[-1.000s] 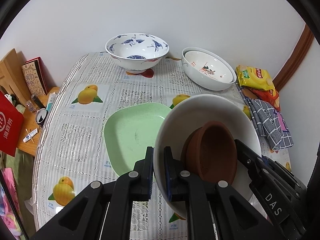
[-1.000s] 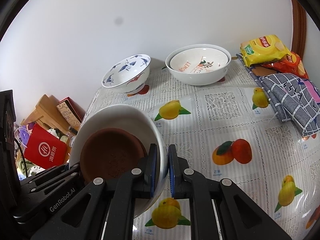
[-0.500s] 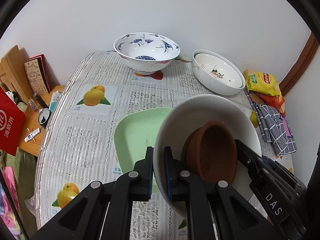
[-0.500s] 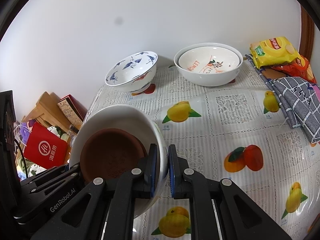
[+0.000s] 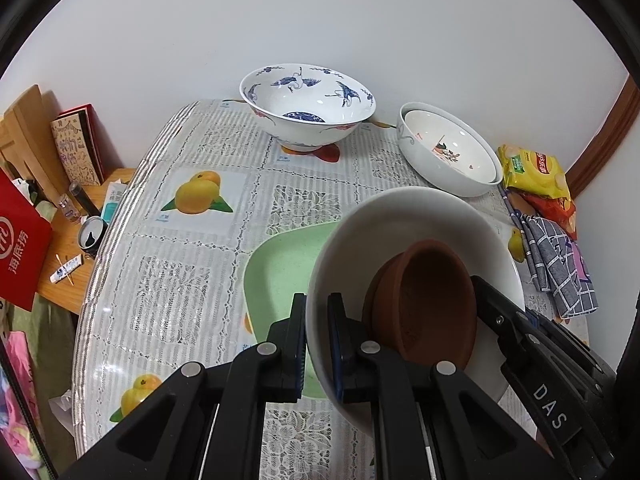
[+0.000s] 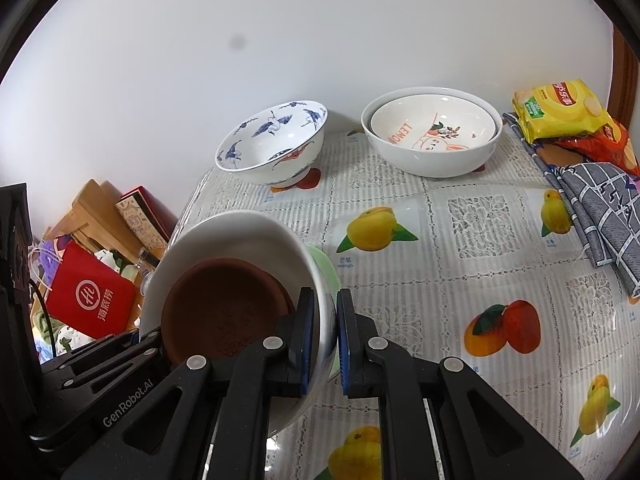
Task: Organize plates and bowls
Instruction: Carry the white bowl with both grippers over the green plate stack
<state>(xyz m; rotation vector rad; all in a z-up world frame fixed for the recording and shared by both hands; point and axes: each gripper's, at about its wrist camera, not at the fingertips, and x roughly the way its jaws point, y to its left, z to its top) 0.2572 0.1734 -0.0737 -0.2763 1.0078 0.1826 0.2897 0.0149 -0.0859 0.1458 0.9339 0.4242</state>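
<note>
Left wrist: white bowl rim clamped between both tongs, left and right.

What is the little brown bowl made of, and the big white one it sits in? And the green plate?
The small brown bowl looks like unglazed clay: matte, reddish, slightly grainy. The big white bowl holding it looks like glazed ceramic, smooth with a soft shine. The pale green square plate could be plastic or melamine: even colour and a dull sheen, but that is hard to tell.
</note>
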